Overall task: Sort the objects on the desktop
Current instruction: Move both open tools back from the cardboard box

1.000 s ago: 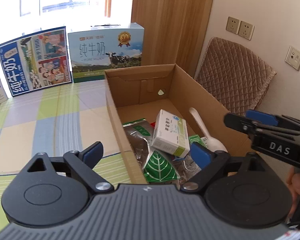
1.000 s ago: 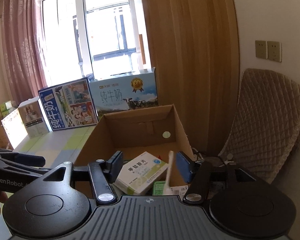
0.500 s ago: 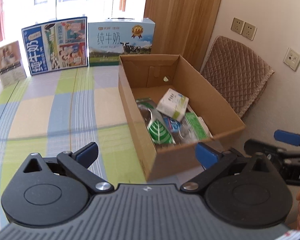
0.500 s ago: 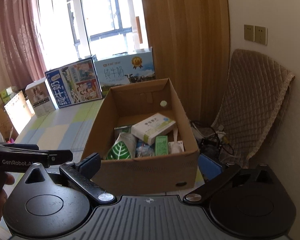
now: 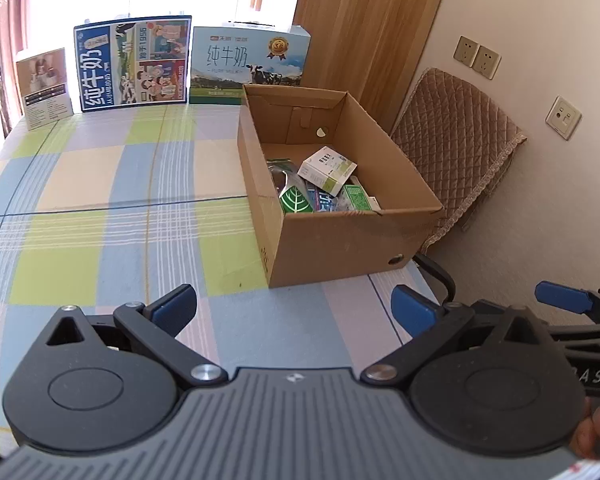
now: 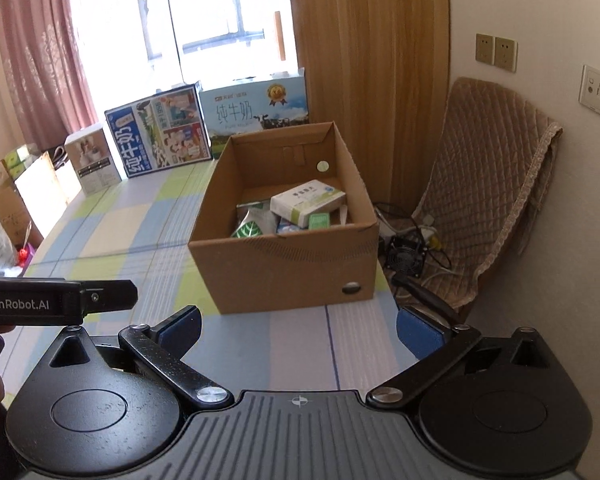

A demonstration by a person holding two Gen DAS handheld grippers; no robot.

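Note:
An open cardboard box (image 5: 352,240) (image 6: 284,268) stands at the right end of the checked tablecloth. Inside it lie a white and green medicine box (image 5: 327,168) (image 6: 308,201), a green leaf-print packet (image 5: 296,200) (image 6: 249,230), a small green carton (image 5: 356,197) (image 6: 319,221) and several other packets. My left gripper (image 5: 294,308) hovers open over the cloth in front of the box, nothing between its blue pads. My right gripper (image 6: 298,326) is open too, empty, just short of the box's near wall.
Two milk cartons (image 5: 134,66) (image 5: 250,66) and a small white box (image 5: 46,88) stand along the table's far edge. A quilted chair (image 6: 488,184) sits right of the table, cables and a small fan (image 6: 406,256) on its seat. Paper bags (image 6: 16,196) crowd the left.
Both grippers have drawn back from inside the box to the cloth in front of it. The right gripper's jaws have spread wide. A white spoon seen earlier in the box is hidden now.

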